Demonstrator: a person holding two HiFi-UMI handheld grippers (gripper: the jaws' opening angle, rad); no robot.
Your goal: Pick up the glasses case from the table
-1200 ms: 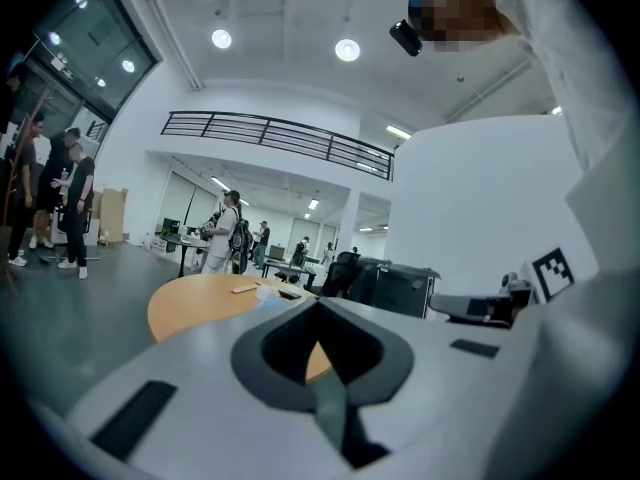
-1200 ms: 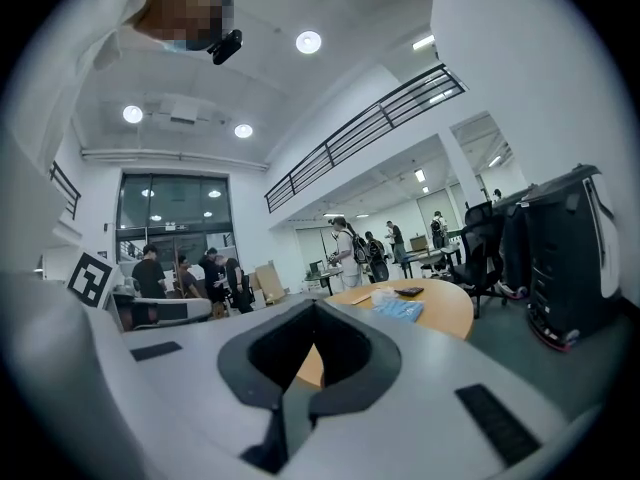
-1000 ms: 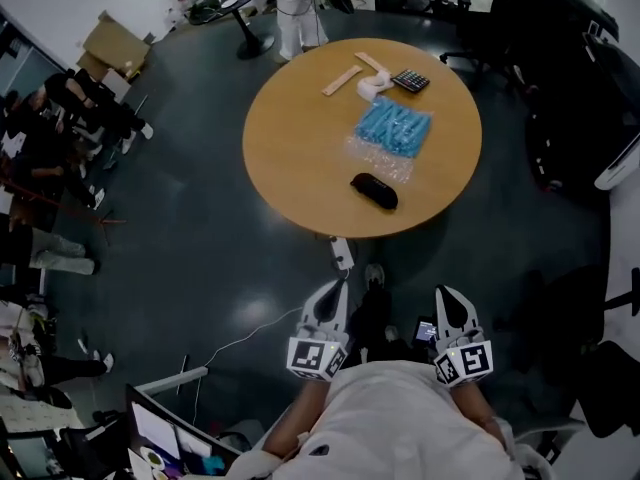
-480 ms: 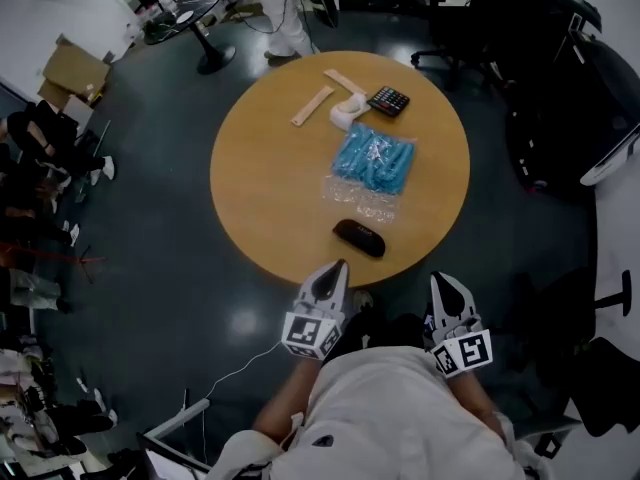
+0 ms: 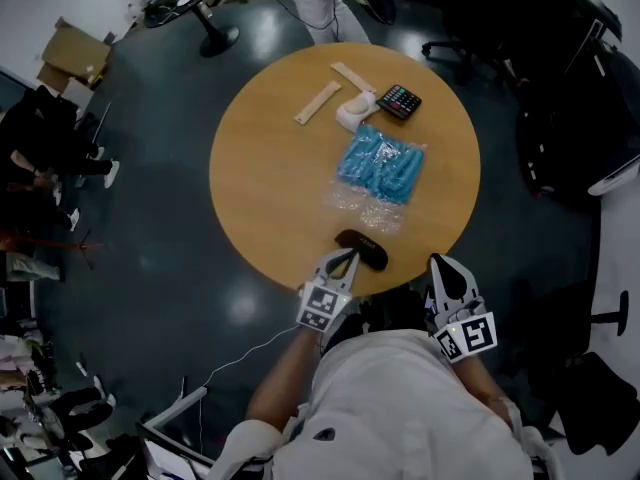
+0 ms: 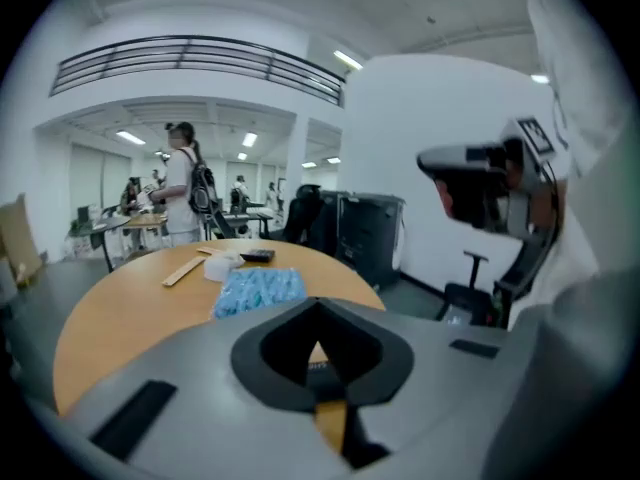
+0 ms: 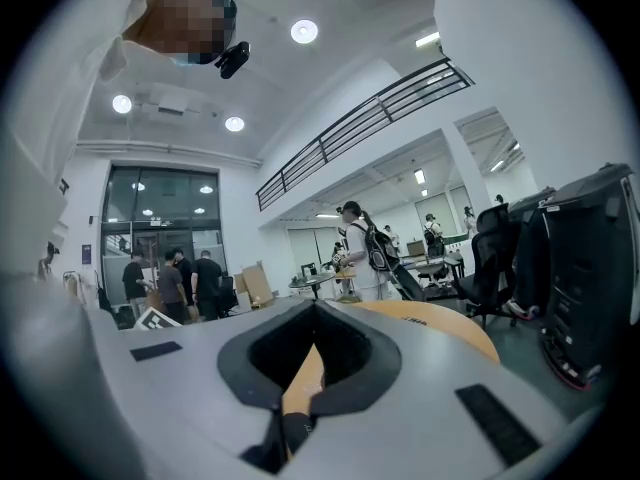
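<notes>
The black glasses case (image 5: 362, 249) lies near the front edge of the round wooden table (image 5: 270, 168). My left gripper (image 5: 346, 256) is shut and empty; it tilts down, and its tip is right at the case's near left end. Whether it touches the case I cannot tell. In the left gripper view the closed jaws (image 6: 318, 302) hide most of the case. My right gripper (image 5: 438, 263) is held level just off the table's edge, to the right of the case. It is shut too, with nothing in it, and the right gripper view (image 7: 315, 304) shows the same.
Behind the case lie a clear bubble bag (image 5: 365, 208), a blue packet (image 5: 381, 163), a white roll (image 5: 355, 116), a calculator (image 5: 399, 100) and two wooden strips (image 5: 318, 102). Black chairs (image 5: 565, 118) stand to the right. A person in white (image 6: 184, 193) stands beyond the table.
Both grippers have come forward to the table's near edge. The left one has dipped and turned towards the case; the right one stayed level. Both remain shut.
</notes>
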